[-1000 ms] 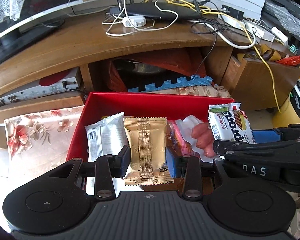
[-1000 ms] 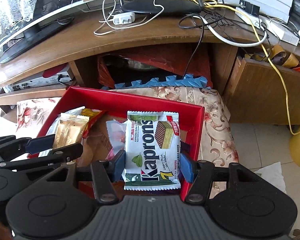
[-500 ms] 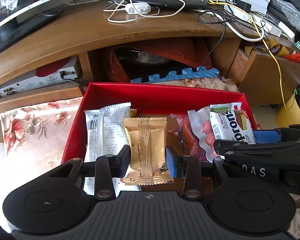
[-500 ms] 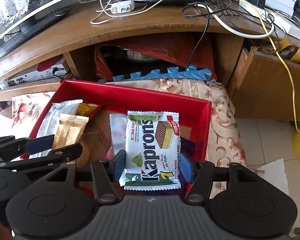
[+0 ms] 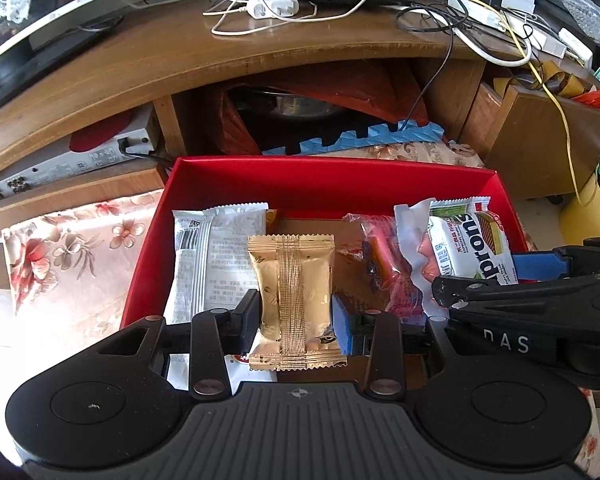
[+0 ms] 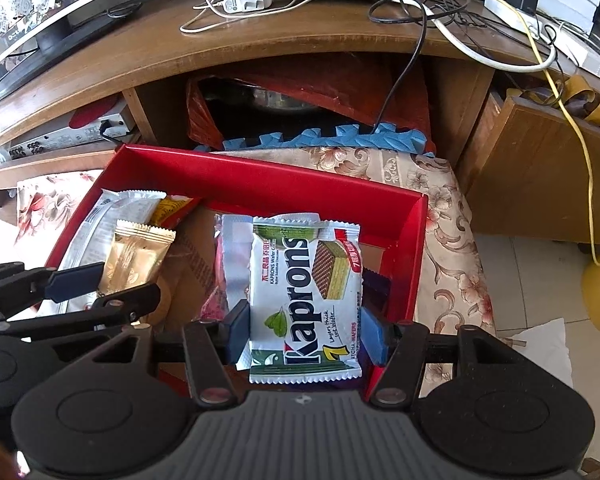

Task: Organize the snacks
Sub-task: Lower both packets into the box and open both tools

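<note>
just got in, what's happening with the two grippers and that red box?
Snack sorting. The left gripper is shut on a gold packet, and the right gripper is shut on a Kaprons wafer pack. Both are held over the red box, which already contains a white packet and a pink sausage pack.

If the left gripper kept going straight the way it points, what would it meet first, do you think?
Probably the cardboard floor of the red box, just beyond the gold packet it holds, though depth is hard to judge.
</note>
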`<state>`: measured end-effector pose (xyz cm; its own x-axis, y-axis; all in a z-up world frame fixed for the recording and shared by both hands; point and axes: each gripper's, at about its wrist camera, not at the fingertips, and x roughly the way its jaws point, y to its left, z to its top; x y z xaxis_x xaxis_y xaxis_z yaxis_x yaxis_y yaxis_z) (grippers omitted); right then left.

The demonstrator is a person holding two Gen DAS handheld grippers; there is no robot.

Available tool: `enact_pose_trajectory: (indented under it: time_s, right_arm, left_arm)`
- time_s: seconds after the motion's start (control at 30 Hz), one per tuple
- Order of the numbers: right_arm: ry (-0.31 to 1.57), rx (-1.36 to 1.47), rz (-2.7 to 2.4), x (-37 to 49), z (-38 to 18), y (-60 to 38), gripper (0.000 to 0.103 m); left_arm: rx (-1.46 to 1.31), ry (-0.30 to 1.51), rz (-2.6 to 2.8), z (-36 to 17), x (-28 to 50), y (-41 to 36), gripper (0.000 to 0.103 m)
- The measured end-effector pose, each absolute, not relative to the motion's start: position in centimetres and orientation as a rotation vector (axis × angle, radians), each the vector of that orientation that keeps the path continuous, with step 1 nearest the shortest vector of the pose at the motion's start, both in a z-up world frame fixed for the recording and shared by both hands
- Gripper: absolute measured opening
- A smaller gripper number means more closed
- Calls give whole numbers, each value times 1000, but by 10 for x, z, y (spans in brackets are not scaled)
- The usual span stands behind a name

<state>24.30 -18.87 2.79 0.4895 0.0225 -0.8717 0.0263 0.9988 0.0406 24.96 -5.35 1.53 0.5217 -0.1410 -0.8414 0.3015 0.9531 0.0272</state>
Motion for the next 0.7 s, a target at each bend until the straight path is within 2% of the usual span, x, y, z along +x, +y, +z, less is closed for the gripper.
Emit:
enact_pose_trajectory:
  time_s: [0.7]
  right_arm:
    - [1075, 69, 2, 240, 30, -192, 56]
  left_arm:
    - [215, 983, -271, 17, 243, -55, 46]
